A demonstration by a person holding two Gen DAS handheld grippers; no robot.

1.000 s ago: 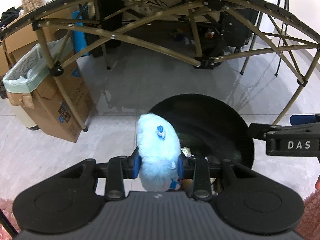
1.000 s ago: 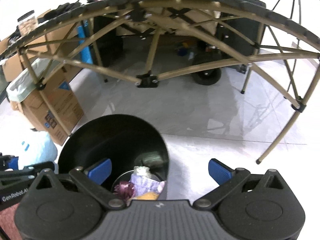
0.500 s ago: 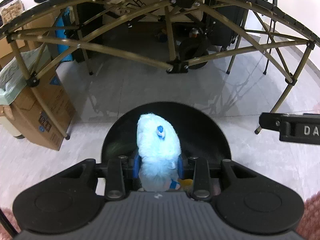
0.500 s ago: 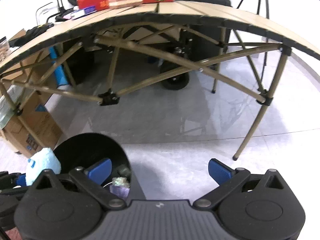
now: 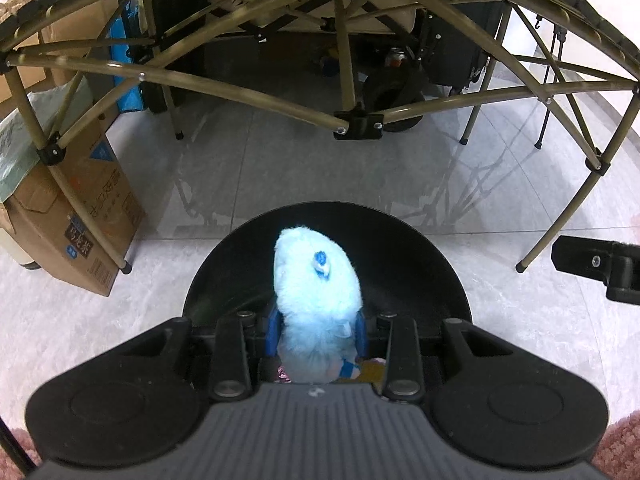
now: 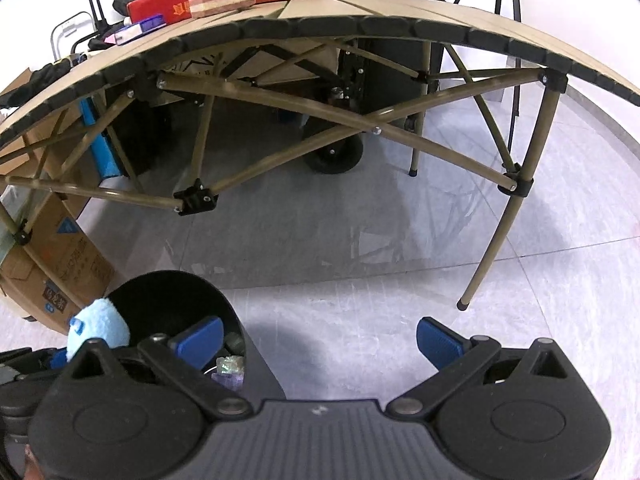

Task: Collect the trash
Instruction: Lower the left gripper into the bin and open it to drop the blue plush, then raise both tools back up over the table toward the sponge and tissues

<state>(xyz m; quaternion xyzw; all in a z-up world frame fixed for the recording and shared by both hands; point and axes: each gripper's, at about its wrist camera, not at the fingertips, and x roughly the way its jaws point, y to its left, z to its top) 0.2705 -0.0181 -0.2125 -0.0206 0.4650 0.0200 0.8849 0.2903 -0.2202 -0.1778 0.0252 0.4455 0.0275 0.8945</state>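
Blue plush toy — pinched in your left gripper fingers, now centred over the black bin, where a second ago it sat off the rim. Right gripper fingers spread, empty — swung aside. Release looks next.

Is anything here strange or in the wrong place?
Yes. The left gripper holds a blue plush toy over the black bin, which has trash in it. The toy looks clean and whole, unlike trash.
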